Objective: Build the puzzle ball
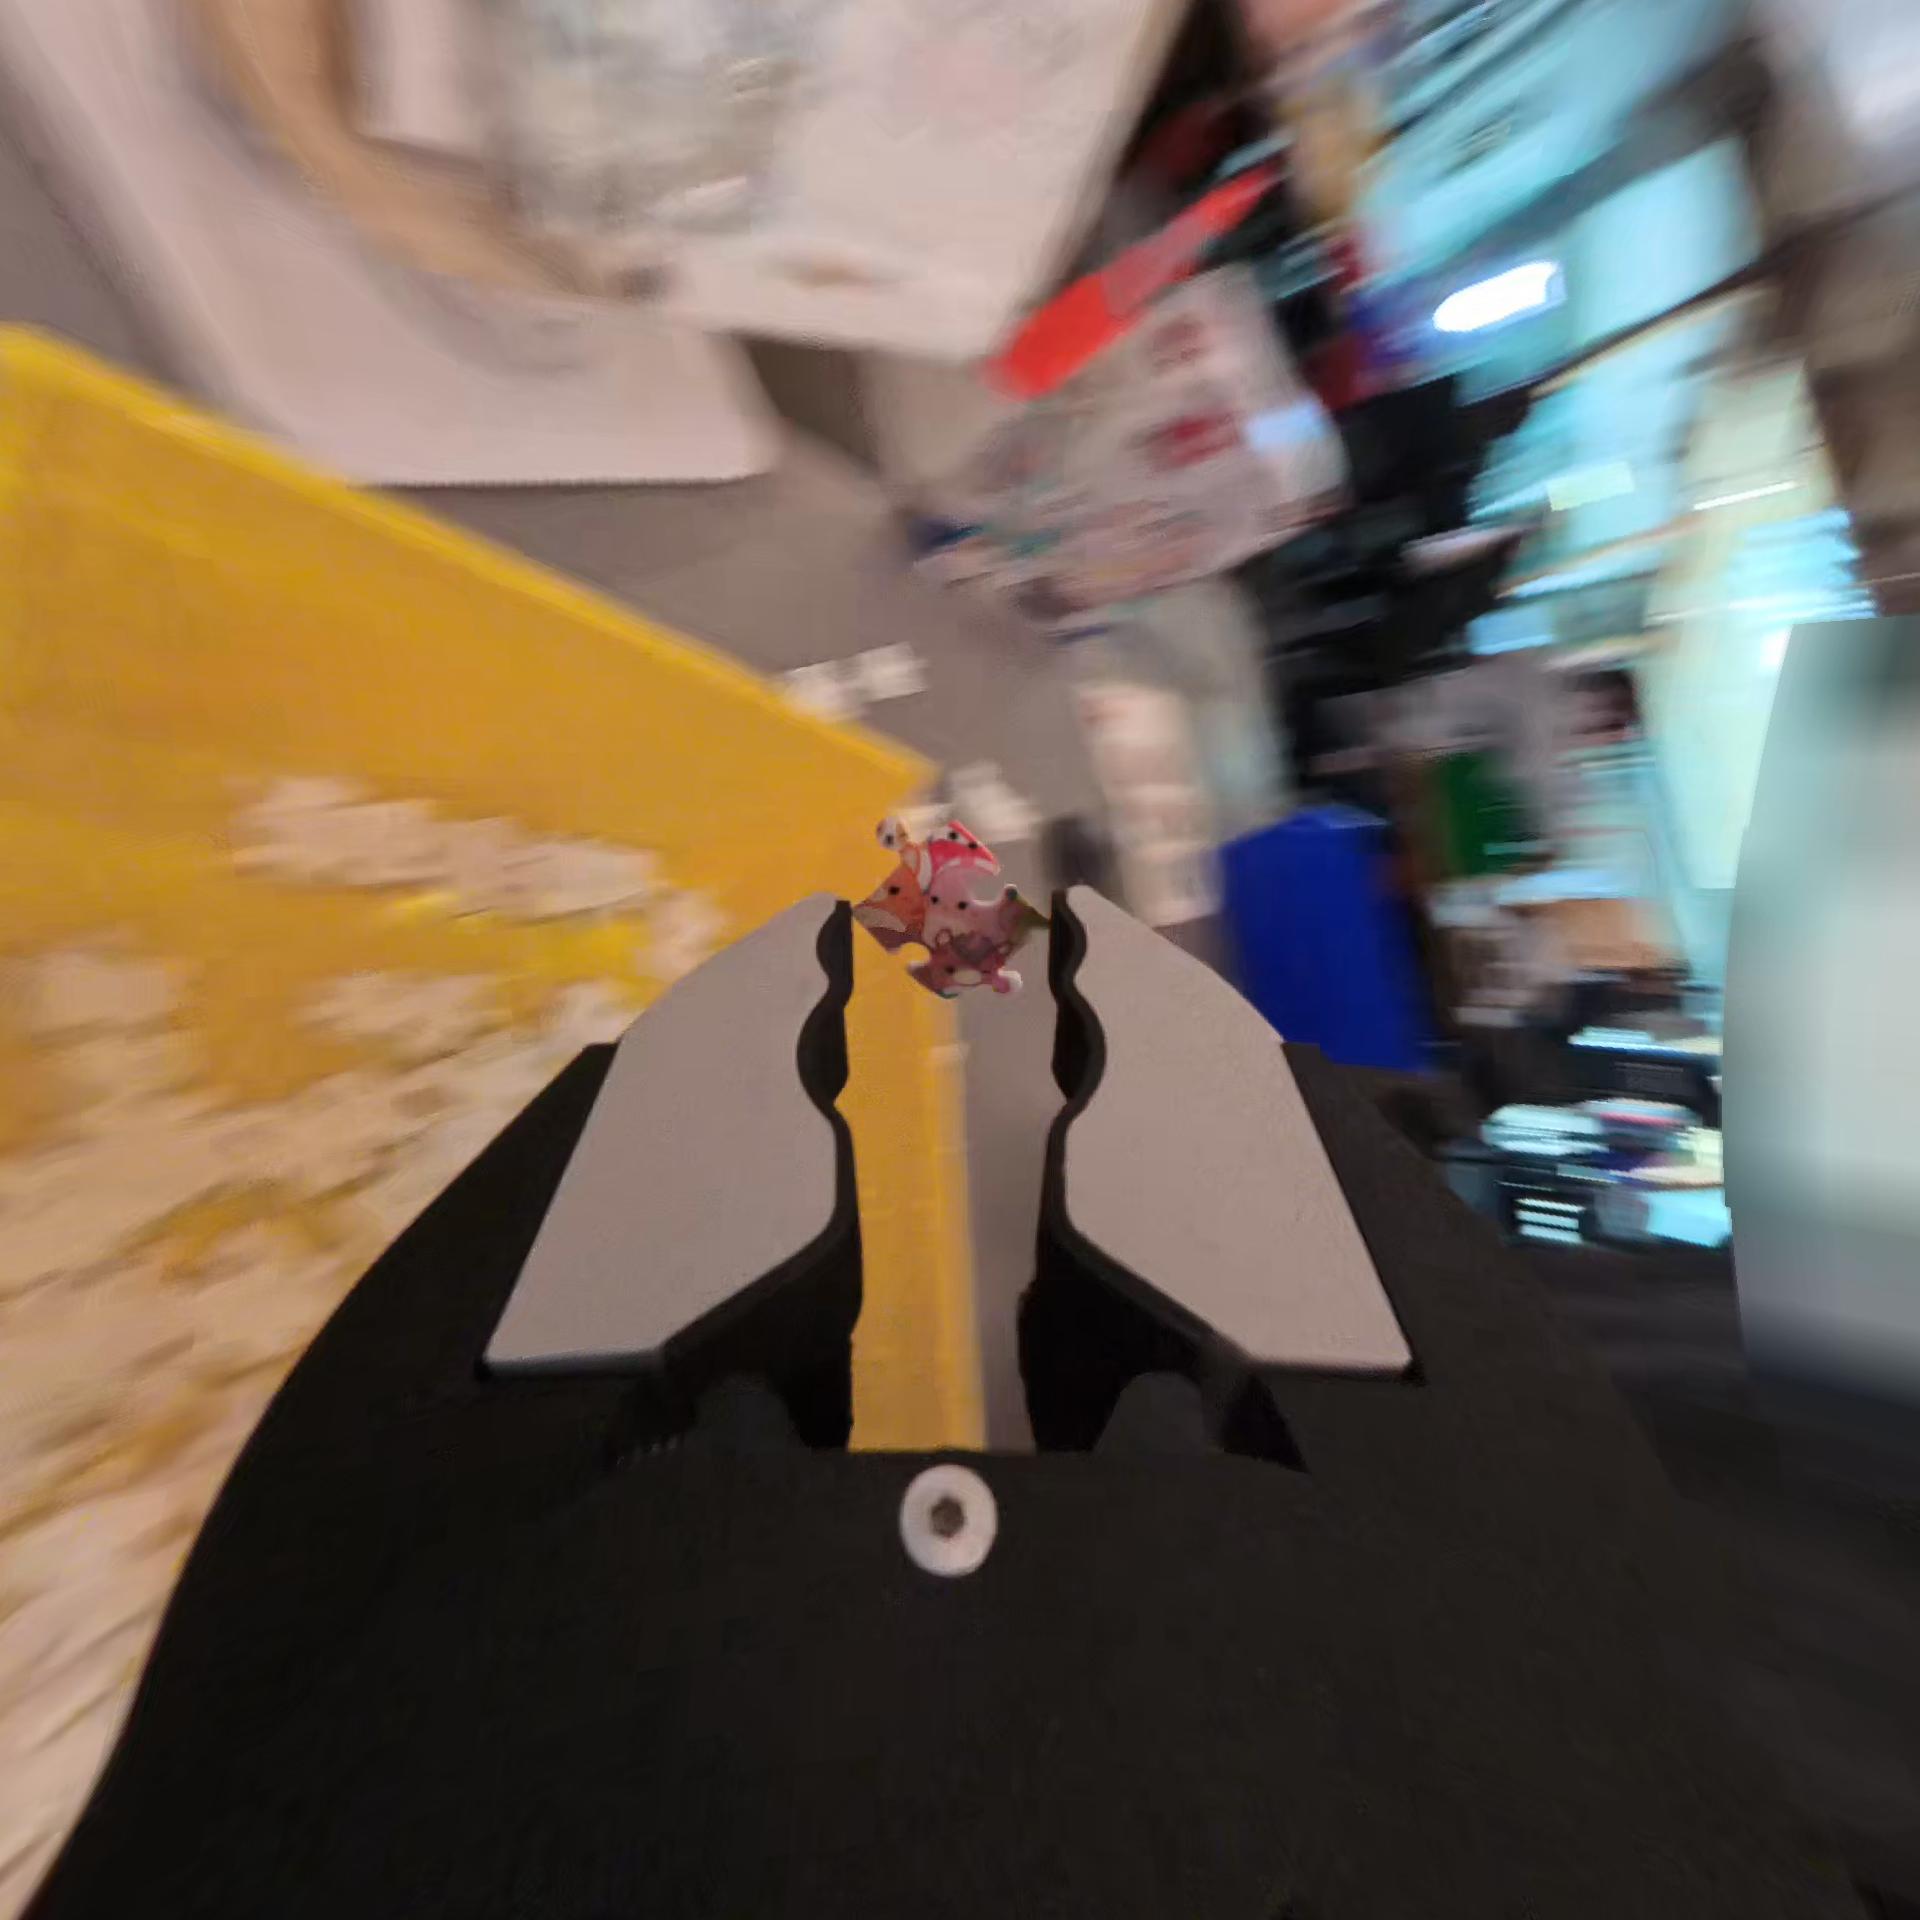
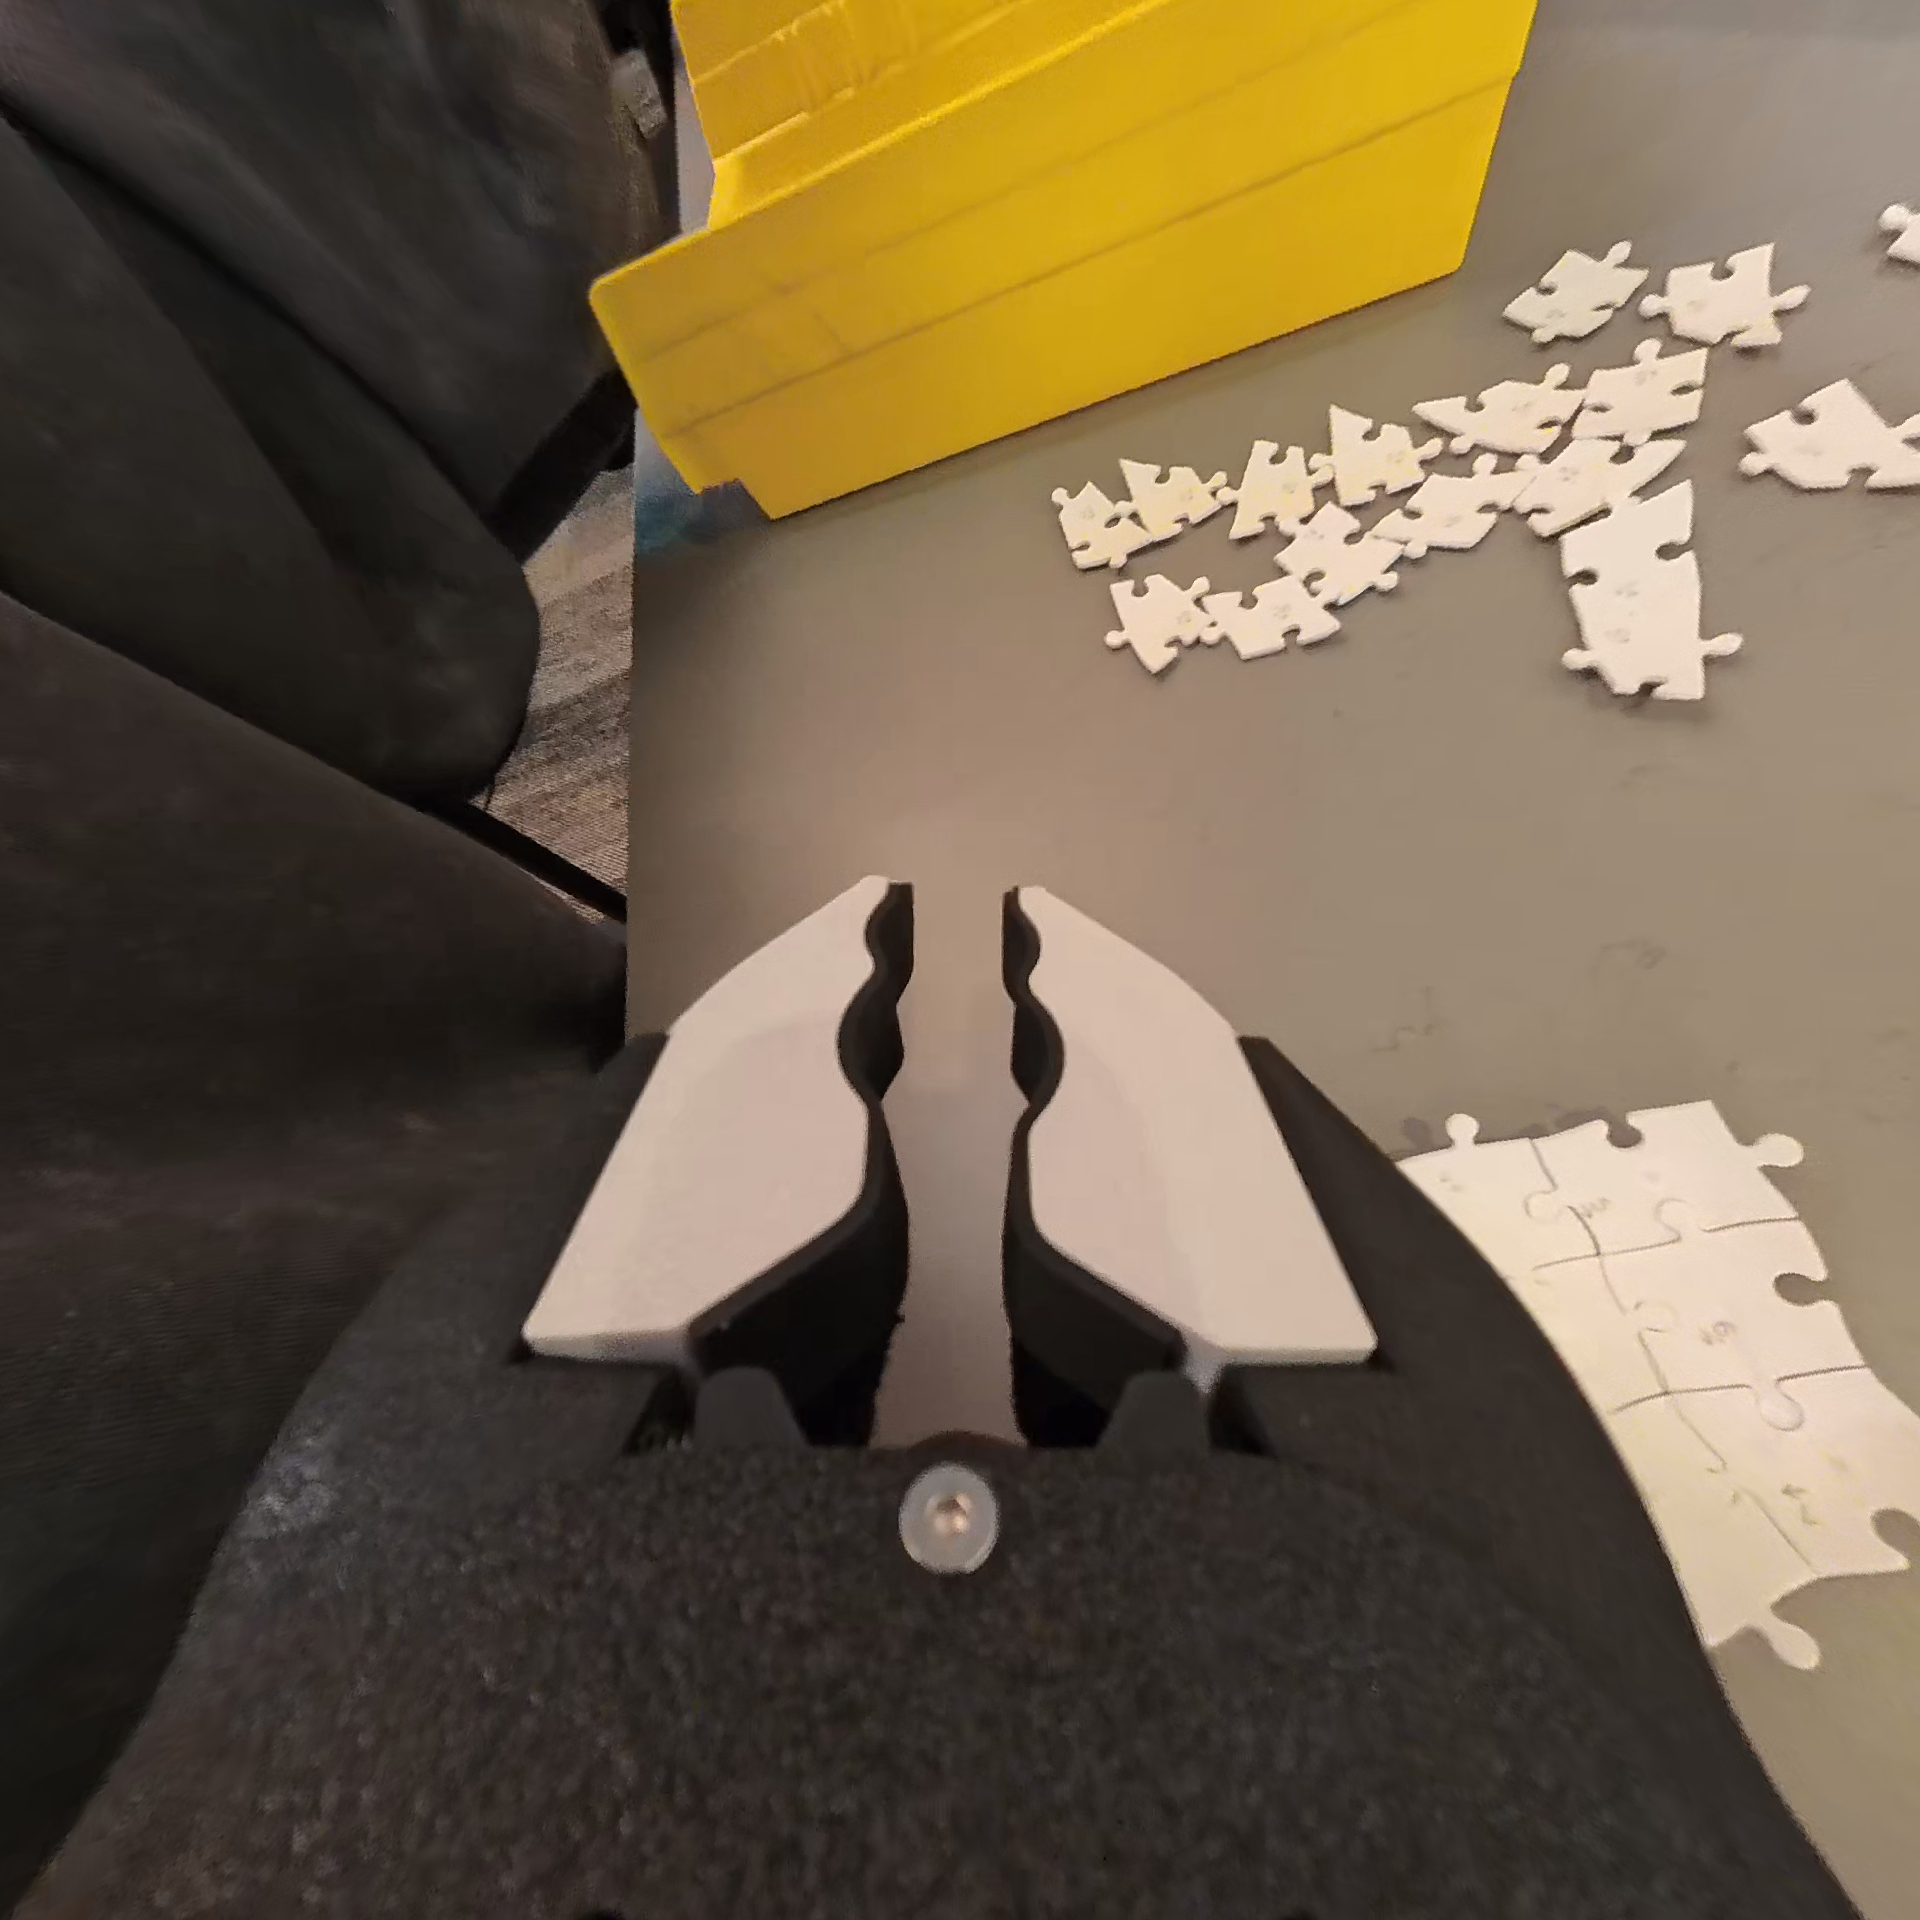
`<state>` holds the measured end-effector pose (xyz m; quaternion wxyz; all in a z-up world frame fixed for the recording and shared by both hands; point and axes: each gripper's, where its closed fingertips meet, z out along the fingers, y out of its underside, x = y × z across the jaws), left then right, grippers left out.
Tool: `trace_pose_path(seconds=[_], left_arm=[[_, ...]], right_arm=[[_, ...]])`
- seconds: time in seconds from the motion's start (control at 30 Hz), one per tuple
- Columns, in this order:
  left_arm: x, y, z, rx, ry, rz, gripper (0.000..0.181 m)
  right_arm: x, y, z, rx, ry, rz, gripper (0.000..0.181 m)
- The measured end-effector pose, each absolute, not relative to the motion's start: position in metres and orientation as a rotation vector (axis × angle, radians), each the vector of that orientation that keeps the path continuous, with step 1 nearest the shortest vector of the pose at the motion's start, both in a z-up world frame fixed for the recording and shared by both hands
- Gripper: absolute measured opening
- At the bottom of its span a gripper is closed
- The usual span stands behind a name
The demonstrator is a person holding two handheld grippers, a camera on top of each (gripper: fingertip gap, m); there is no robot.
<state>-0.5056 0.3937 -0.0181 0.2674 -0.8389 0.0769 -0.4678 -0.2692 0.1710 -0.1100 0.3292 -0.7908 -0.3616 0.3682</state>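
Observation:
My left gripper is shut on a small pink and orange printed puzzle piece, pinched at the fingertips and held up in the air. That view is heavily motion-blurred. My right gripper is empty, its jaws a narrow gap apart, low over the grey table near its left edge. Several loose white face-down puzzle pieces lie ahead to the right. A joined curved section of pieces lies just right of the right gripper.
A yellow bin stands at the table's far left; in the left wrist view it fills the left side with pale blurred pieces inside. A black fabric chair sits beyond the table's left edge. A blue box is behind.

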Motion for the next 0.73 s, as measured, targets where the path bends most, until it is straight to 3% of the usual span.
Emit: trace_pose_path(seconds=[0.1, 0.27, 0.73], left_arm=[[-0.487, 0.352, 0.048, -1.871, 0.226, -1.814, 0.035], [-0.473, 0.288, 0.097, -1.462, 0.307, -2.238, 0.035], [-0.416, 0.197, 0.115, -1.145, 0.481, -2.617, 0.035]], right_arm=[[-0.269, 0.178, -0.096, -2.022, -0.937, 0.937, 0.016], [-0.274, 0.183, -0.059, -1.876, -0.923, 0.925, 0.016], [-0.315, 0.153, 0.017, -1.618, -1.004, 1.039, 0.015]])
